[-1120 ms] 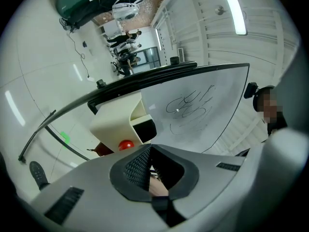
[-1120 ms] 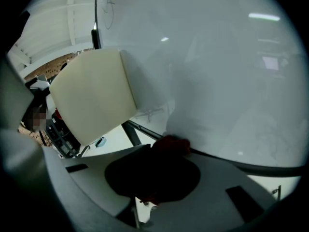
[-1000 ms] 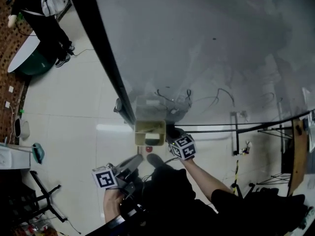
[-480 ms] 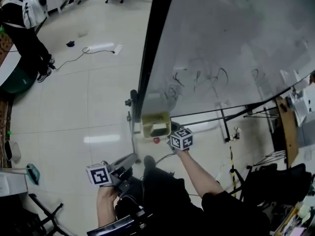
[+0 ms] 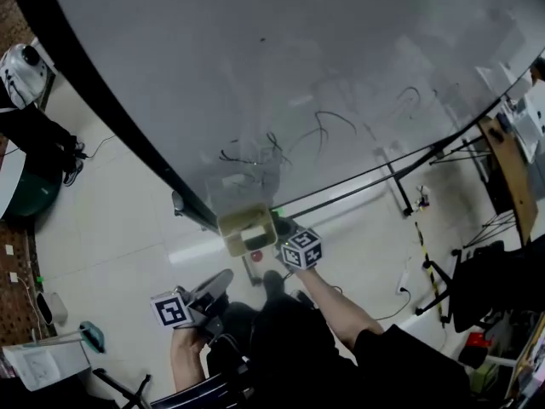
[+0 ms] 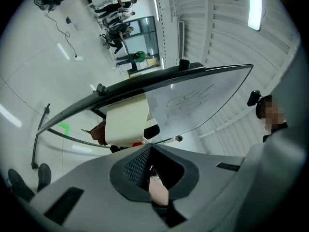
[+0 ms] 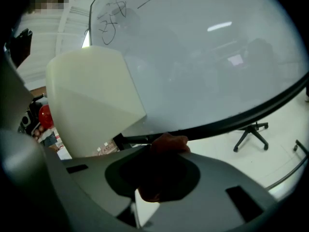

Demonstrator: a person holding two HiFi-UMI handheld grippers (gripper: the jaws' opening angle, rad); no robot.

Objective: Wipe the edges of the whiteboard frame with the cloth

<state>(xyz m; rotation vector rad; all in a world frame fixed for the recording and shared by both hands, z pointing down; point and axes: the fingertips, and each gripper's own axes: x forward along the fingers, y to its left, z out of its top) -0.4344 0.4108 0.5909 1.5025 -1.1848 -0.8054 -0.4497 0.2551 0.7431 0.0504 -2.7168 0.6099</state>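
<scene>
Brown cloth [image 7: 167, 143] seen pinched by right hand-held gripper [image 7: 159, 161] only in right gripper view, right at black whiteboard frame [image 7: 241, 119]; not made out in head view. Left hand-held gripper [image 6: 150, 151] pressed together, nothing held, kept low, apart from whiteboard [image 5: 298, 75]. Cream box [image 5: 247, 231] at board corner; inside too blurred to tell.

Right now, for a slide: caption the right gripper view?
Right gripper shut on a reddish-brown cloth at the whiteboard's black frame.
</scene>
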